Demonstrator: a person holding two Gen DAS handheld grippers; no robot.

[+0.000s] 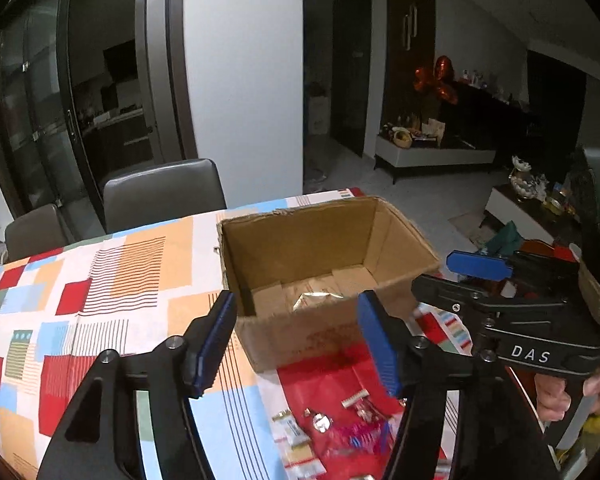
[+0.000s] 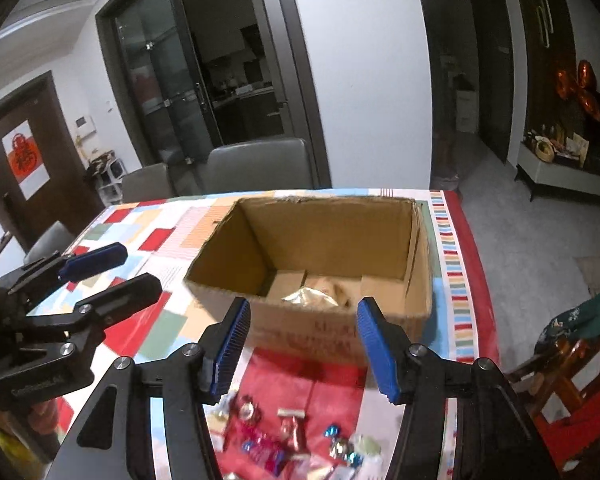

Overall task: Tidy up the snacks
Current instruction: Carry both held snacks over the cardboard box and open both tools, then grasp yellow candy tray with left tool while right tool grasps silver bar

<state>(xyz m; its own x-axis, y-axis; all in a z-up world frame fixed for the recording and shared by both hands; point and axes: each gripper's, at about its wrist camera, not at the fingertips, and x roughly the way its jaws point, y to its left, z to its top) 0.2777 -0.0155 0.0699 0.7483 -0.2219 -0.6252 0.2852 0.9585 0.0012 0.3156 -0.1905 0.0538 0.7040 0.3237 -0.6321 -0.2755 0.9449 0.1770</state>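
An open cardboard box [image 1: 332,240] [image 2: 324,232] stands on the patterned tablecloth, with a pale wrapped snack [image 1: 316,300] [image 2: 310,296] lying on its bottom. In front of the box, several small wrapped candies [image 1: 324,424] [image 2: 296,432] are scattered on a red sheet. My left gripper [image 1: 298,344] hovers over the box's near wall, jaws open and nothing between its blue pads. My right gripper [image 2: 306,348] is also open and empty, just short of the box and above the candies. Each gripper shows in the other's view: the right gripper [image 1: 460,278] and the left gripper [image 2: 112,276].
Two grey chairs [image 1: 164,192] [image 2: 260,164] stand behind the table's far edge. The table's right edge [image 2: 480,300] drops to the floor, with a wooden chair [image 2: 572,360] beside it. Patterned tablecloth [image 1: 100,300] stretches left of the box.
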